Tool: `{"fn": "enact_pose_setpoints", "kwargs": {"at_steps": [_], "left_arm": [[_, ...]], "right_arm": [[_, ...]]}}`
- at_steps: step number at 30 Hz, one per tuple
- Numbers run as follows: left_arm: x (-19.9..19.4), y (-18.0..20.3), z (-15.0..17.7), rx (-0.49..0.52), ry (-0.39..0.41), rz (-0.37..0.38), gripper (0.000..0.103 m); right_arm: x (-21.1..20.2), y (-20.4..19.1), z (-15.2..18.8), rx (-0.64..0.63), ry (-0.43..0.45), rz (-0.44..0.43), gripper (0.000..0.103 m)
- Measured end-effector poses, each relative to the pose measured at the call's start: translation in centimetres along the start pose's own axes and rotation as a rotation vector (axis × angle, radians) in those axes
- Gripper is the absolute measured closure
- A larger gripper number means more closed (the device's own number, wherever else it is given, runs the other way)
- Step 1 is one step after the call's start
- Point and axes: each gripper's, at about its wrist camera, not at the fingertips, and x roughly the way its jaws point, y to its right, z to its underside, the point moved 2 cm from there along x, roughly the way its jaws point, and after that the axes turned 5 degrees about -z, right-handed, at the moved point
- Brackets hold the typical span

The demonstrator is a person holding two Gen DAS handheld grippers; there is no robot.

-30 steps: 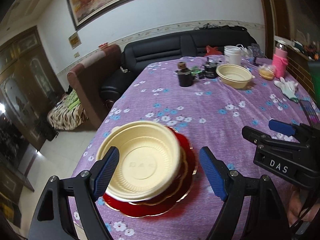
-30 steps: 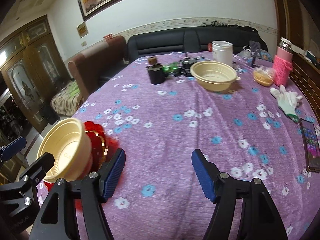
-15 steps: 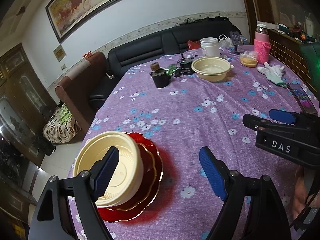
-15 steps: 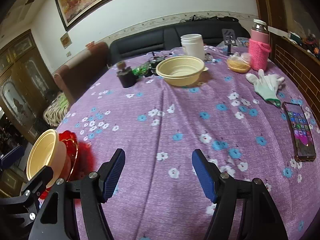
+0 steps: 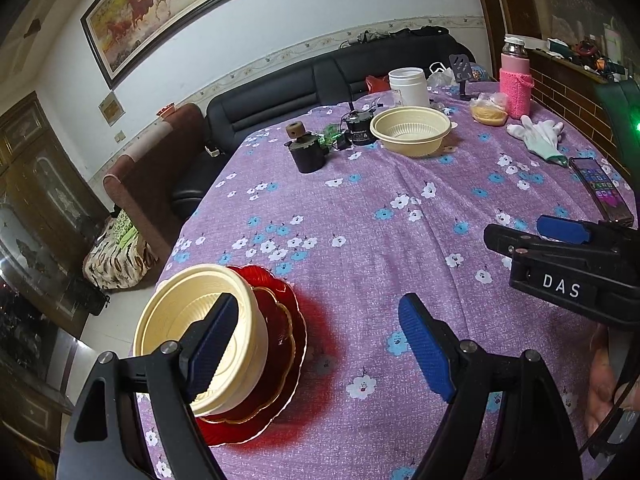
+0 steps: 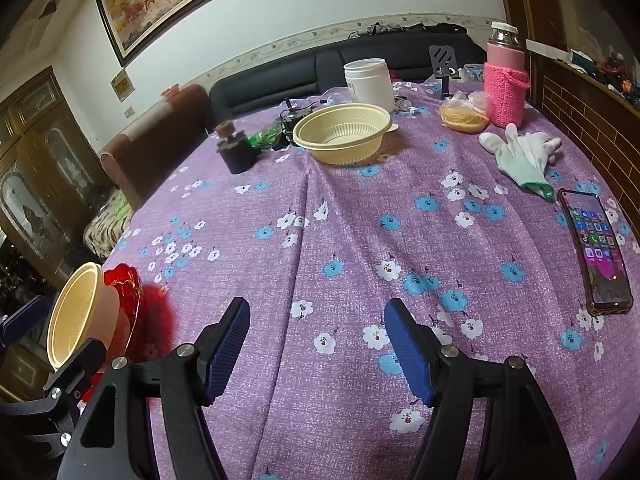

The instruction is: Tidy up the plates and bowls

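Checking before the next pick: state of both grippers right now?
Left gripper: open, holding nothing; cream bowl sits beside its left finger.
Right gripper: open, empty, over bare tablecloth.

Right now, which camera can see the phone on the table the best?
The right wrist view. There the whole phone lies flat on the purple tablecloth, screen lit with its icons showing. In the left wrist view the phone is small near the right edge, and its near end hides behind the right gripper.

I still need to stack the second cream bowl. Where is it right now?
The loose cream bowl sits at the table's far side, centre in the right wrist view, in front of the white jar, with the dark pot to its left.
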Motion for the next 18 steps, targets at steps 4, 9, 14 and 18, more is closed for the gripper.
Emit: {"fn": "enact_pose_setpoints", "kwargs": {"at_steps": [4,9,14,18], "left_arm": [[0.21,0.02,0.02,0.0,-0.004,0.004,0.021],[0.4,0.1,0.05,0.002,-0.009,0.008,0.021],[0.51,0.18,0.08,0.002,-0.011,0.01,0.021],[0.55,0.18,0.05,0.001,-0.012,0.01,0.021]], "right_arm": [[0.17,0.01,0.03,-0.001,-0.004,0.001,0.029],[0.28,-0.01,0.13,0.002,-0.008,0.001,0.029],[0.52,-0.04,0.17,0.0,-0.015,0.003,0.029],[0.61,-0.06,0.14,-0.004,-0.017,0.006,0.029]]}}
